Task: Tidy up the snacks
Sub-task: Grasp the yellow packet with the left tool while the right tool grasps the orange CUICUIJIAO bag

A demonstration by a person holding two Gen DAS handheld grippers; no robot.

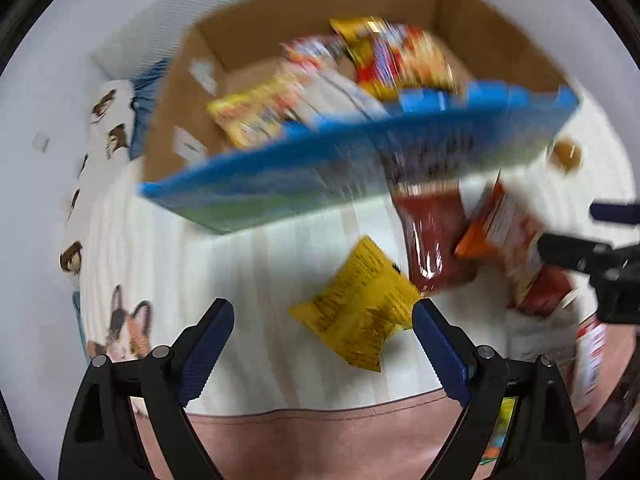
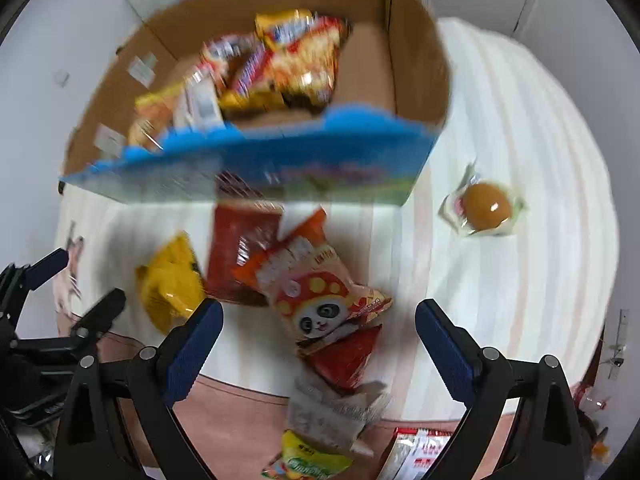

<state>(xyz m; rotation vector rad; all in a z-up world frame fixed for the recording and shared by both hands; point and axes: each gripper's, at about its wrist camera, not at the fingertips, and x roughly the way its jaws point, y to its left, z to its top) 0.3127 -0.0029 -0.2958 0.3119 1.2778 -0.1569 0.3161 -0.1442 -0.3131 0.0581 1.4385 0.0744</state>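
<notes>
One cardboard box [image 2: 416, 60], one wrapped bun [image 2: 486, 208] (snack packets too blurred to count).

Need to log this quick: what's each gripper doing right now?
Left gripper: open, holding nothing.
Right gripper: open, holding nothing.
</notes>
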